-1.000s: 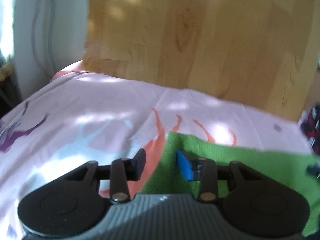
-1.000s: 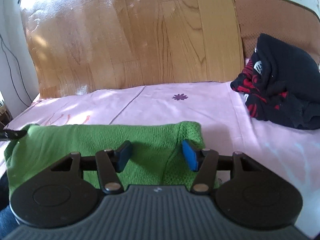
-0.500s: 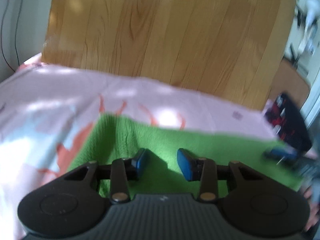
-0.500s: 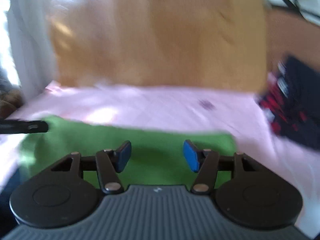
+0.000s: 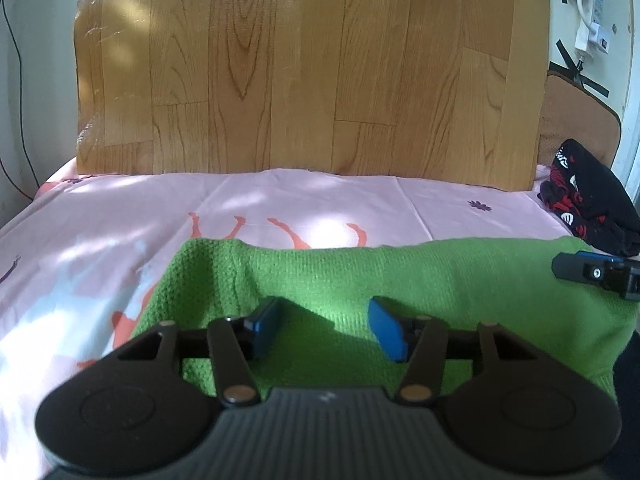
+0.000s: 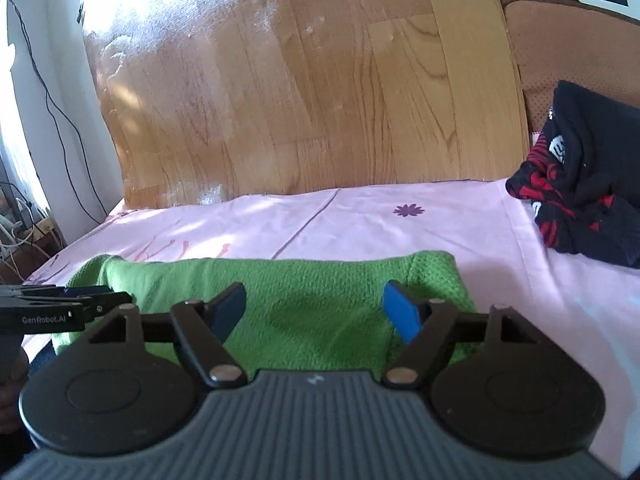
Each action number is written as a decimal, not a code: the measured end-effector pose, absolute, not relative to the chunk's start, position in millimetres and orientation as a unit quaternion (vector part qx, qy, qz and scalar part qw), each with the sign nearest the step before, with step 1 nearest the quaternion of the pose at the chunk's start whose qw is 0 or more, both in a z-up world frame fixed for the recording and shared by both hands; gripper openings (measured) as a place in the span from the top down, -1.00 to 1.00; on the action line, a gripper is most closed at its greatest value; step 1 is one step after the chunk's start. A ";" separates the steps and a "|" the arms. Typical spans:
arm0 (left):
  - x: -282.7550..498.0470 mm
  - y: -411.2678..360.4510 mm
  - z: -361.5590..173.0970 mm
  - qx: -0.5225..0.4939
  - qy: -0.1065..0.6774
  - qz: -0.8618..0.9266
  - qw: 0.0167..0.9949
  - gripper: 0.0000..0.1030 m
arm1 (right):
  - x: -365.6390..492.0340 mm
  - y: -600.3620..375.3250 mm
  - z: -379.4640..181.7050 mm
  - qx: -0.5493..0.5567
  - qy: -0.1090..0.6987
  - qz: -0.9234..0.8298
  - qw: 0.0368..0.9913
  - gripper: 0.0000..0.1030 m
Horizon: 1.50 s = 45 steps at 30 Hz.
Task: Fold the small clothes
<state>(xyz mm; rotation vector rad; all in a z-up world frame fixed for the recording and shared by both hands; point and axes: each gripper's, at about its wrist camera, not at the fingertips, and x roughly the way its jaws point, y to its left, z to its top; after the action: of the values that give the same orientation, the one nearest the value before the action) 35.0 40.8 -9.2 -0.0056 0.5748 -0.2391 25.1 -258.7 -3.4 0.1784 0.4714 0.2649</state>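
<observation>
1. Left gripper point(image 5: 326, 330) and right gripper point(image 6: 314, 310): jaws spread, pinching nothing, poised over the near hem.
2. Green knit garment point(image 6: 304, 292) flat on the bed point(image 6: 400, 232); best pinched at both near corners evenly.
3. Far right: dark clothes point(image 6: 580, 200), well apart.

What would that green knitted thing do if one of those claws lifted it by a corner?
The green knit garment would probably droop and stretch: it already lies in soft humps on the pink sheet. It looks light, and its coarse weave should grip the blue pads rather than slip.
</observation>
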 end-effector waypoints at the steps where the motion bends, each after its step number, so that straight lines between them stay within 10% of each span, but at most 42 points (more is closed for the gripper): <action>1: 34.8 40.7 -9.1 -0.003 0.283 -0.120 0.952 -0.09 | 24.4 -260.0 -3.4 0.091 0.231 0.130 0.960 -0.52; 28: 29.4 34.7 -12.0 0.003 0.272 -0.138 0.952 -0.54 | 22.8 -259.6 -2.2 0.095 0.229 0.125 0.961 -0.54; 32: 18.2 34.0 -10.2 0.007 0.243 -0.121 0.962 -1.00 | 22.9 -259.6 -2.3 0.094 0.228 0.124 0.961 -0.55; 45: -24.0 47.2 -1.0 -0.016 0.117 -0.007 0.993 -1.00 | 23.2 -260.0 -2.9 0.094 0.228 0.124 0.961 -0.56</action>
<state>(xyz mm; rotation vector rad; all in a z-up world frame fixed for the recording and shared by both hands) -24.0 47.2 -1.0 -0.0328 0.2354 -0.0131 23.2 -260.0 -2.9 0.1902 0.4620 0.2513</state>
